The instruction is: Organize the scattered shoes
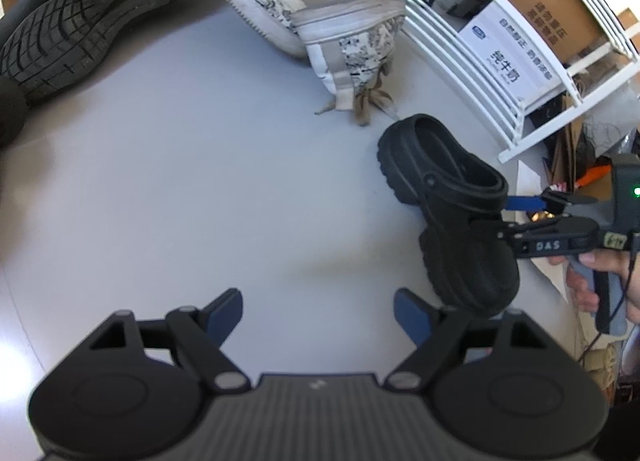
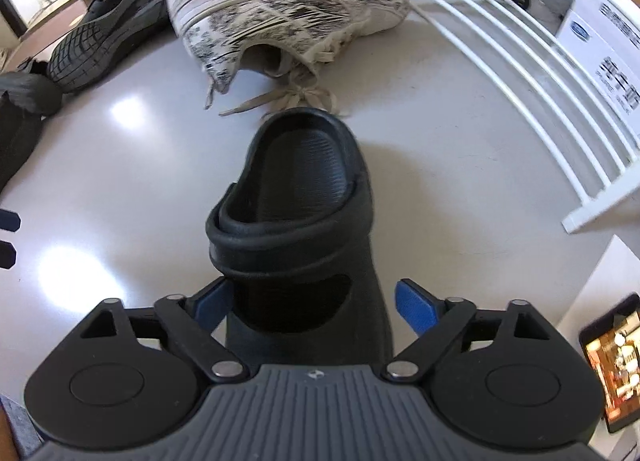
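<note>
The left gripper (image 1: 318, 311) points steeply downward, its two blue-padded fingers (image 1: 226, 315) spread wide with nothing between them. The right gripper (image 2: 314, 305) is also tilted steeply down, its jaws standing wide; a black clog (image 2: 296, 221) lies between the blue pads (image 2: 414, 311), with the left pad close against its side and the right pad clear of it. In the left wrist view the right gripper reaches in from the right edge, and the person's hand (image 1: 600, 281) wraps its handle, fingers curled around the grip.
</note>
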`<state>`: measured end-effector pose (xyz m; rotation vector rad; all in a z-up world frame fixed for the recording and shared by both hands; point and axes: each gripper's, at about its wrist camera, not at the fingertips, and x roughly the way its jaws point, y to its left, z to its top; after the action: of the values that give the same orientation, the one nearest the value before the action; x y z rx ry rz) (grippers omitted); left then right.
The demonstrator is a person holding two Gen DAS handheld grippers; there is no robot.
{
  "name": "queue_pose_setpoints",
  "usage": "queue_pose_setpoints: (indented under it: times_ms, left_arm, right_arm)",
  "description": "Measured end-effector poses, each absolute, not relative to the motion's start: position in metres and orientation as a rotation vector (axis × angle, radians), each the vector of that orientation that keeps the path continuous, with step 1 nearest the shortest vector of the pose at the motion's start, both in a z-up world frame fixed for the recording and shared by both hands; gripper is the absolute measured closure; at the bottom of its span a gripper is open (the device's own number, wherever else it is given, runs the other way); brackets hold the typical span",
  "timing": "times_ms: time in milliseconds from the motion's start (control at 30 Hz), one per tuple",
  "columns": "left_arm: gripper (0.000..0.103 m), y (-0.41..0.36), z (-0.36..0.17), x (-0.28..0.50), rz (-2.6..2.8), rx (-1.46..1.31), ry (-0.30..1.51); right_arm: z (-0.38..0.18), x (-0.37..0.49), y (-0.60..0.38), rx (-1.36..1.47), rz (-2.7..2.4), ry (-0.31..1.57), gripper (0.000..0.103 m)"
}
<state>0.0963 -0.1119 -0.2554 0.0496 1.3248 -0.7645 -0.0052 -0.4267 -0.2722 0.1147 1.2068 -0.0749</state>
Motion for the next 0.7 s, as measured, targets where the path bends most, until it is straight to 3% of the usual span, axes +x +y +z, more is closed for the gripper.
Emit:
queue_pose_setpoints:
  times_ms: [333, 700]
  left_arm:
    - [0.018, -0.109, -0.259, 0.096, -0.764, 0.050, 1.332]
    - [0.018, -0.104, -0.263, 0.097, -0.759, 0.040, 1.340]
  right_arm:
    - [-0.288, -0.012, -0.417, 0.042, -0.018, 1.249, 0.007]
    - [-0.282, -0.013, -0.430, -0.069, -0.052, 1.228, 0.014]
